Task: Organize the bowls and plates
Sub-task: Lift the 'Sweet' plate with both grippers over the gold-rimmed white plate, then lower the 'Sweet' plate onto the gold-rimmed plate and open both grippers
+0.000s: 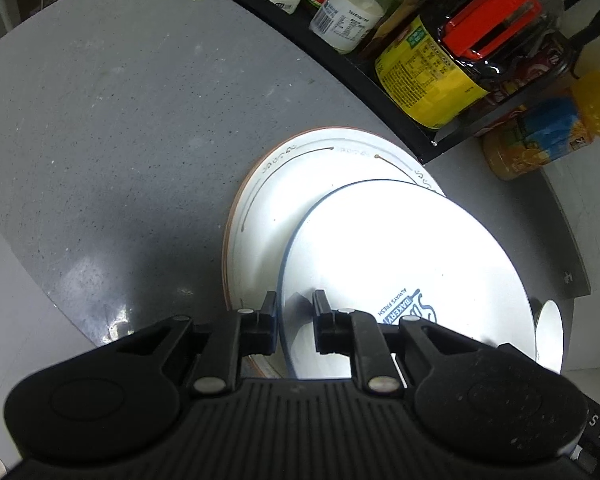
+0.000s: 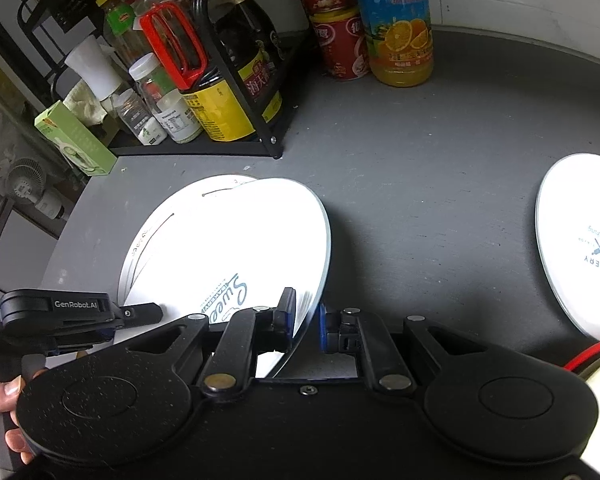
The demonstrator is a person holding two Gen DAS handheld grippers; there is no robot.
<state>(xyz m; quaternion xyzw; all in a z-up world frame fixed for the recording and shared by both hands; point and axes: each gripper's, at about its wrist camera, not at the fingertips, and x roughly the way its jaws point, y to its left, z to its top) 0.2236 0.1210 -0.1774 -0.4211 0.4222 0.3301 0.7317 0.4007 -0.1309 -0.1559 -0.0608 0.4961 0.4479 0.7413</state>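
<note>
stacking step: blue-rimmed bakery plate (image 1: 400,248) lies overlapping the brown-rimmed plate (image 1: 260,200), left gripper (image 1: 295,316) and right gripper (image 2: 306,316) fingers straddling its rim, apart; next, centre, release.

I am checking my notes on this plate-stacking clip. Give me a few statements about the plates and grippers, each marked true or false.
1. The bakery plate lies partly over the brown-rimmed plate. True.
2. Both grippers straddle the bakery plate's rim. True: the left gripper and the right gripper each have a finger on either side.
3. A third plate is stacked on those two. False: it lies apart on the counter.
4. The orange juice bottle lies on its side. False: it stands upright.
</note>
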